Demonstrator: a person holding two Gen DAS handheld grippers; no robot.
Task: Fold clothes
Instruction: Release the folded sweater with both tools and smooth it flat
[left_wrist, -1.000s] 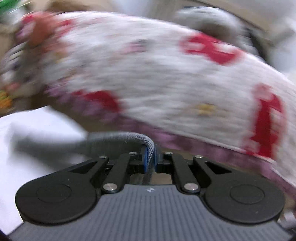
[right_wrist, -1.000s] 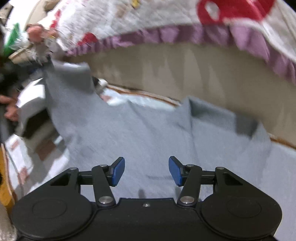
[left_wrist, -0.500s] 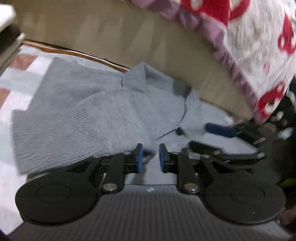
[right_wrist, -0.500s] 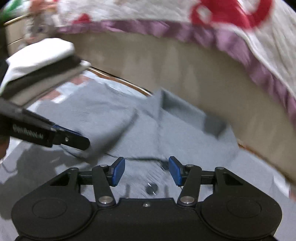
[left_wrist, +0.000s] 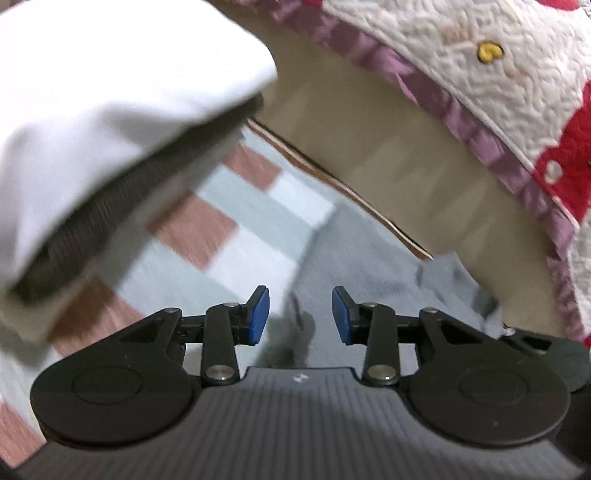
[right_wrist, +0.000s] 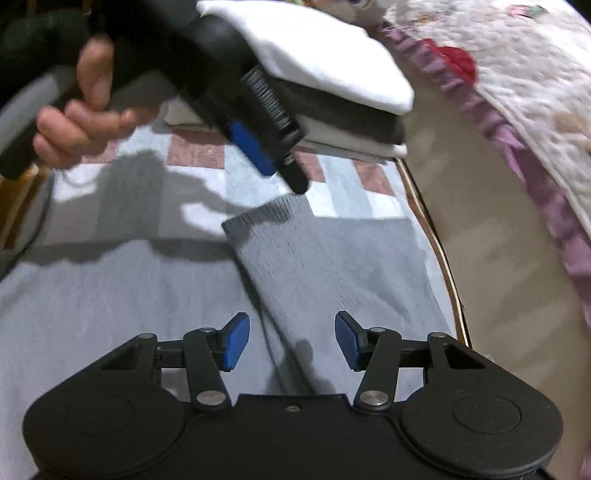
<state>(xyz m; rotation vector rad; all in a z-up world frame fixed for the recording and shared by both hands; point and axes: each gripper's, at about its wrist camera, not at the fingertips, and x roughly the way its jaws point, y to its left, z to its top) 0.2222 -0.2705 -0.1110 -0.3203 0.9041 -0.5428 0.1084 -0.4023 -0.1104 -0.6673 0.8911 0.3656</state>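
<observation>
Left gripper (left_wrist: 299, 314) jaws apart, empty, above grey knit sweater (right_wrist: 314, 266), right gripper (right_wrist: 291, 341) likewise spread over folded sleeve, stacked folded clothes (right_wrist: 332, 74) behind, on checked sheet (left_wrist: 229, 236).

Checked pink, white and pale-blue cover (left_wrist: 236, 221) across centre frame; beige panel (left_wrist: 424, 162) upper right; white quilt, red motifs, purple ruffle (right_wrist: 524, 85), far upper right.
</observation>
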